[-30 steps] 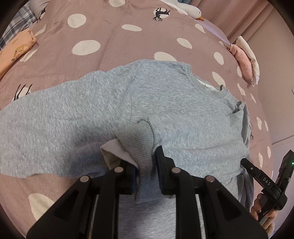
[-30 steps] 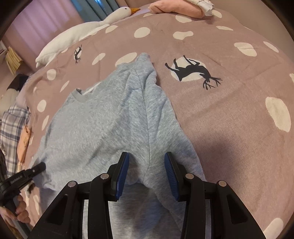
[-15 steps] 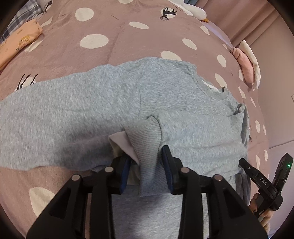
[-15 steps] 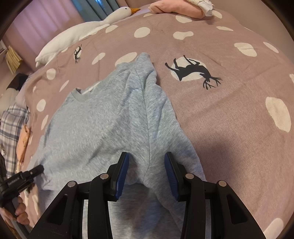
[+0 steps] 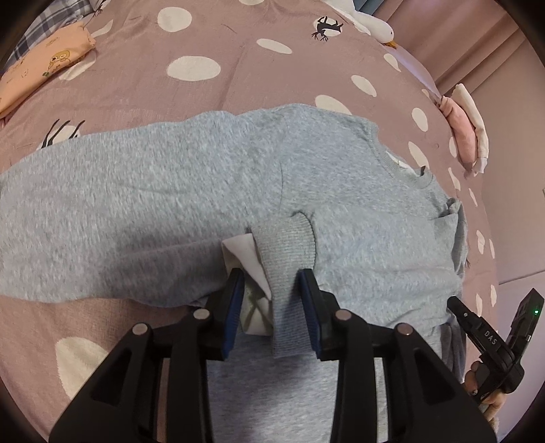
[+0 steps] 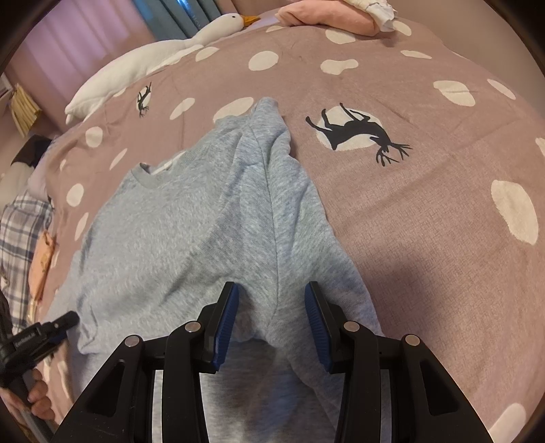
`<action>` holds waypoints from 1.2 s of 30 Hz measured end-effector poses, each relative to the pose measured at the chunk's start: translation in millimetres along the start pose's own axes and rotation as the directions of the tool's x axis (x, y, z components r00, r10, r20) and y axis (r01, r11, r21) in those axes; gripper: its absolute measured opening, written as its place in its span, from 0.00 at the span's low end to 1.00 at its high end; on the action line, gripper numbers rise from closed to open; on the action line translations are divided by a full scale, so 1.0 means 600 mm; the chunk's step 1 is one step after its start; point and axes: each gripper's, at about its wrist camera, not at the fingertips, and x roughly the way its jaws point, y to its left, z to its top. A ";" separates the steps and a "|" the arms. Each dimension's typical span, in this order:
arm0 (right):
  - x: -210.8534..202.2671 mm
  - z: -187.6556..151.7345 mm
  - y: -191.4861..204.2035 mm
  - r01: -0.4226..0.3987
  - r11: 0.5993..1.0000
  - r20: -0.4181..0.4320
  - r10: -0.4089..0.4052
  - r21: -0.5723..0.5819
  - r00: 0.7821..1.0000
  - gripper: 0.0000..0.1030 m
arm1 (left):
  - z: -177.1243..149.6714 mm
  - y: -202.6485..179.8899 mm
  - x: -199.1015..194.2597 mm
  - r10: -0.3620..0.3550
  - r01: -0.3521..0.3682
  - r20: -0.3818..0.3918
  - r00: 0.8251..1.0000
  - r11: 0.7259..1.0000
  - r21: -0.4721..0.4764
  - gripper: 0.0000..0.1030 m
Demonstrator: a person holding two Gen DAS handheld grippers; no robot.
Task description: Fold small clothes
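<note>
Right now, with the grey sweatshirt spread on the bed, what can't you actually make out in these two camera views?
- Left wrist view: the sweatshirt hem, hidden behind the left gripper.
- Left wrist view: whether the pads press the ribbed cuff; it lies between the just-opened jaws.
- Right wrist view: the fabric under the right gripper, covered by its frame.
- Right wrist view: the plaid cloth, cut off by the edge.

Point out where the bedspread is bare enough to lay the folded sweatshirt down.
Bare bedspread lies beside the grey sweatshirt, from the deer print outward. Another bare stretch runs beyond the sweatshirt toward the goose toy. It is crowded at the orange garment, the plaid cloth and the pink pile.
</note>
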 end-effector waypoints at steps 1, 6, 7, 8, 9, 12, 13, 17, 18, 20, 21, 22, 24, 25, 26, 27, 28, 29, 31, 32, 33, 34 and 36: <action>0.000 0.000 0.000 0.001 1.000 -0.001 -0.001 -0.001 1.000 0.41 | -0.001 -0.001 0.002 0.004 -0.004 0.002 1.000 1.000 0.002 0.35; 0.001 0.000 0.002 0.015 1.000 0.002 -0.015 -0.011 1.000 0.41 | -0.004 -0.001 0.011 0.010 -0.010 0.018 1.000 1.000 -0.005 0.35; 0.002 -0.001 0.002 0.018 1.000 0.003 -0.018 -0.014 1.000 0.41 | -0.004 0.001 0.012 0.005 -0.004 0.022 1.000 1.000 -0.017 0.35; 0.001 -0.001 0.003 0.021 1.000 0.004 -0.021 -0.016 1.000 0.41 | -0.004 0.005 0.012 -0.006 0.007 0.025 1.000 0.999 -0.035 0.35; 0.001 -0.002 0.004 0.025 1.000 0.006 -0.025 -0.018 1.000 0.41 | -0.005 0.010 0.011 -0.018 0.019 0.030 0.999 0.998 -0.055 0.35; -0.001 -0.003 0.008 0.034 0.999 0.009 -0.034 -0.017 0.999 0.41 | -0.011 0.020 0.005 -0.048 0.051 0.033 0.998 0.992 -0.117 0.35; -0.002 -0.003 0.006 0.035 0.999 0.010 -0.035 -0.016 0.999 0.41 | -0.013 0.020 0.001 -0.049 0.052 0.028 0.998 0.991 -0.125 0.35; -0.011 -0.008 0.007 0.034 0.999 0.016 -0.034 -0.015 0.999 0.41 | -0.024 0.021 -0.028 -0.037 0.041 0.031 0.999 0.989 -0.145 0.34; -0.015 -0.008 0.005 0.032 0.999 0.020 -0.032 -0.012 0.999 0.41 | -0.028 0.022 -0.041 -0.035 0.041 0.046 0.998 0.989 -0.144 0.34; -0.024 -0.010 0.003 0.027 1.000 0.033 -0.027 -0.001 0.999 0.41 | -0.032 0.023 -0.067 -0.017 0.028 0.085 0.996 0.990 -0.135 0.35; -0.030 -0.011 0.002 0.027 1.000 0.042 -0.027 0.002 0.999 0.41 | -0.033 0.026 -0.080 -0.005 0.020 0.107 0.994 0.991 -0.134 0.38; -0.040 -0.011 0.002 0.030 1.000 0.057 -0.030 0.002 0.998 0.41 | -0.034 0.030 -0.095 0.004 0.015 0.135 0.991 0.990 -0.137 0.42; -0.057 -0.010 0.006 0.036 0.999 0.086 -0.035 -0.003 0.996 0.41 | -0.036 0.042 -0.128 0.008 0.023 0.191 0.982 0.987 -0.160 0.51; -0.070 -0.009 0.009 0.037 0.999 0.108 -0.036 -0.008 0.993 0.41 | -0.035 0.051 -0.144 0.010 0.028 0.217 0.976 0.984 -0.173 0.58; -0.084 -0.008 0.012 0.037 0.999 0.132 -0.035 -0.016 0.991 0.41 | -0.036 0.057 -0.156 0.014 0.030 0.236 0.972 0.983 -0.183 0.61; -0.096 -0.007 0.015 0.037 0.999 0.151 -0.034 -0.022 0.988 0.41 | -0.038 0.065 -0.171 0.019 0.033 0.262 0.965 0.980 -0.194 0.67; -0.116 -0.005 0.019 0.039 0.999 0.183 -0.032 -0.032 0.982 0.41 | -0.039 0.074 -0.187 0.026 0.036 0.291 0.956 0.978 -0.206 0.72; -0.128 -0.005 0.023 0.038 0.999 0.205 -0.029 -0.039 0.978 0.42 | -0.041 0.084 -0.201 0.039 0.034 0.320 0.947 0.975 -0.220 0.74; -0.159 -0.005 0.030 0.031 0.998 0.253 -0.016 -0.054 0.967 0.48 | -0.046 0.106 -0.227 0.082 0.016 0.363 0.928 0.965 -0.261 0.83; -0.168 -0.005 0.033 0.025 0.998 0.268 -0.009 -0.058 0.963 0.53 | -0.048 0.118 -0.237 0.110 0.002 0.378 0.919 0.959 -0.284 0.84; -0.181 -0.005 0.037 0.016 0.998 0.288 0.004 -0.065 0.958 0.55 | -0.051 0.134 -0.247 0.141 -0.012 0.394 0.908 0.950 -0.311 0.85; -0.186 -0.004 0.043 0.010 0.998 0.300 0.011 -0.069 0.954 0.56 | -0.054 0.146 -0.253 0.162 -0.021 0.402 0.901 0.943 -0.331 0.86; -0.201 -0.005 0.054 -0.004 0.997 0.328 0.030 -0.078 0.944 0.67 | -0.058 0.174 -0.257 0.207 -0.042 0.400 0.893 0.923 -0.383 0.87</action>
